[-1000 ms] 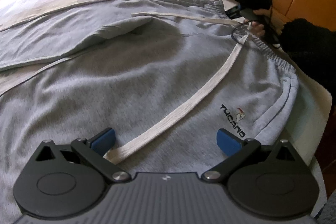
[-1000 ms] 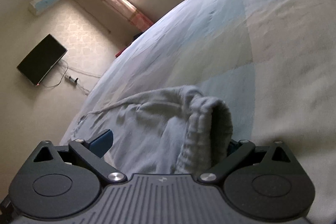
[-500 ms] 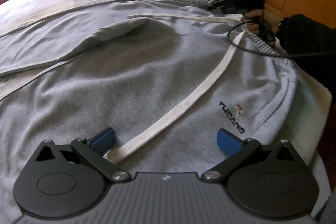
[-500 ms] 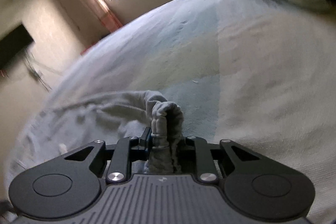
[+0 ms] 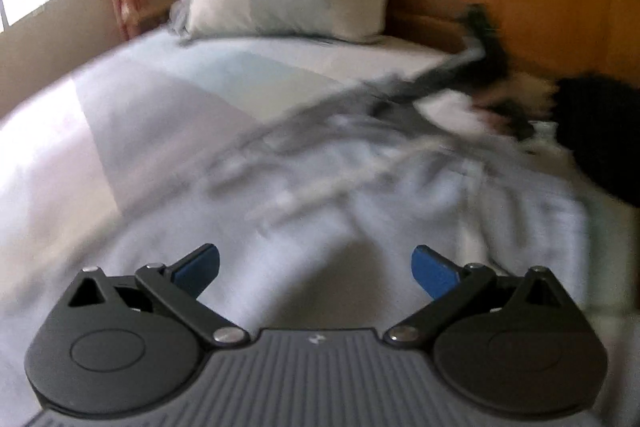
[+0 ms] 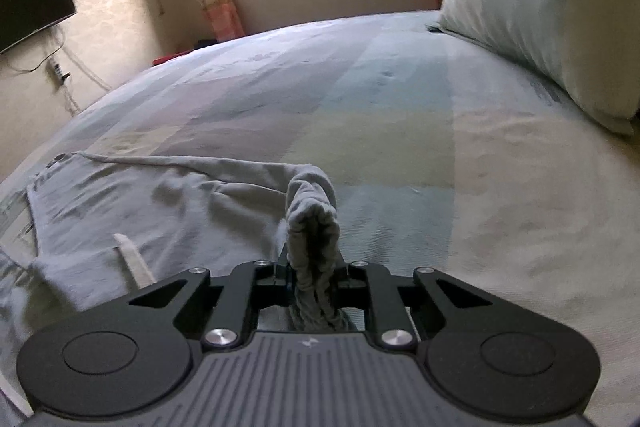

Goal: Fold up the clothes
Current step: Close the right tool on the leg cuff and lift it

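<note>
A: Grippers, nearest: right gripper [image 6: 314, 267] has just been closing and is clenched on the grey trousers' [image 6: 160, 203] bunched waistband; left gripper [image 5: 316, 267] gaping, empty.

B: Beyond?

A: Trousers across the bed [image 6: 400, 131]. Thin pinch; tugging may slip it.

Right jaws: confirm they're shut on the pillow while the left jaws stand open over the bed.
Wrong thing held. The right wrist view shows the right gripper has just closed on a bunched fold of the grey pants, not the pillow. The left gripper does stand open over the bed.
</note>
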`<control>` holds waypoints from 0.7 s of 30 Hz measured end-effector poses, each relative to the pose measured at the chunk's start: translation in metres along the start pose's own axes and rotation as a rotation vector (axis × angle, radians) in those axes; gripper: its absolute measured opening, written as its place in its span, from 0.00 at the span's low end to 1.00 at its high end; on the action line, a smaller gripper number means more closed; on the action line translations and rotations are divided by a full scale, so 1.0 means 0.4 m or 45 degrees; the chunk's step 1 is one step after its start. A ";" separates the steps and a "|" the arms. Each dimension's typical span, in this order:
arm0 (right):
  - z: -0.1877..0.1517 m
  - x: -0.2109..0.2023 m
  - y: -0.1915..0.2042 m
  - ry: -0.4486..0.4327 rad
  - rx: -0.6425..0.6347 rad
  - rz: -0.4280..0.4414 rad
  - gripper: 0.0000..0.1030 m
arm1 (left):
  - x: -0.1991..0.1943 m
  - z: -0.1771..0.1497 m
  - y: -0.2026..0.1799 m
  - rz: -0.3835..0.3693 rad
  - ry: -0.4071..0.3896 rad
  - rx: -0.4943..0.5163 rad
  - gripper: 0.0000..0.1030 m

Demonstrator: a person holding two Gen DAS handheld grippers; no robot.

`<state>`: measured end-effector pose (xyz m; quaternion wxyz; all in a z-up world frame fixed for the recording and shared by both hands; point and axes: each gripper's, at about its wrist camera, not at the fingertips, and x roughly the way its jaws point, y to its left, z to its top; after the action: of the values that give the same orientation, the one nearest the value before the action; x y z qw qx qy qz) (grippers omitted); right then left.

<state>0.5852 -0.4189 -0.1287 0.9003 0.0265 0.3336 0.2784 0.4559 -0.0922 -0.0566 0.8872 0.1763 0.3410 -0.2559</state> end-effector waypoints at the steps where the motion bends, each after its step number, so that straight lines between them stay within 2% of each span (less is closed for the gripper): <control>1: 0.001 -0.001 0.006 0.002 -0.014 0.004 0.19 | 0.034 0.023 0.011 0.032 0.003 0.040 0.98; 3: 0.002 -0.003 0.012 0.013 -0.036 0.014 0.19 | 0.116 0.057 0.031 0.093 0.016 0.124 0.97; 8: 0.012 -0.020 0.019 0.006 -0.080 0.018 0.18 | 0.286 0.073 0.020 0.115 -0.025 0.368 0.97; 13: 0.015 -0.039 0.044 -0.014 -0.159 0.037 0.18 | 0.411 0.075 0.017 0.188 -0.027 0.462 0.96; 17: -0.003 -0.068 0.092 -0.031 -0.257 0.059 0.18 | 0.450 0.071 0.025 0.269 0.005 0.522 0.96; 21: -0.028 -0.114 0.148 -0.047 -0.371 0.115 0.18 | 0.445 0.066 0.021 0.282 0.011 0.580 0.96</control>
<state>0.5214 -0.3942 -0.0969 0.8871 -0.0844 0.2716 0.3635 0.5878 -0.1577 -0.1605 0.8457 0.4090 0.2570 -0.2265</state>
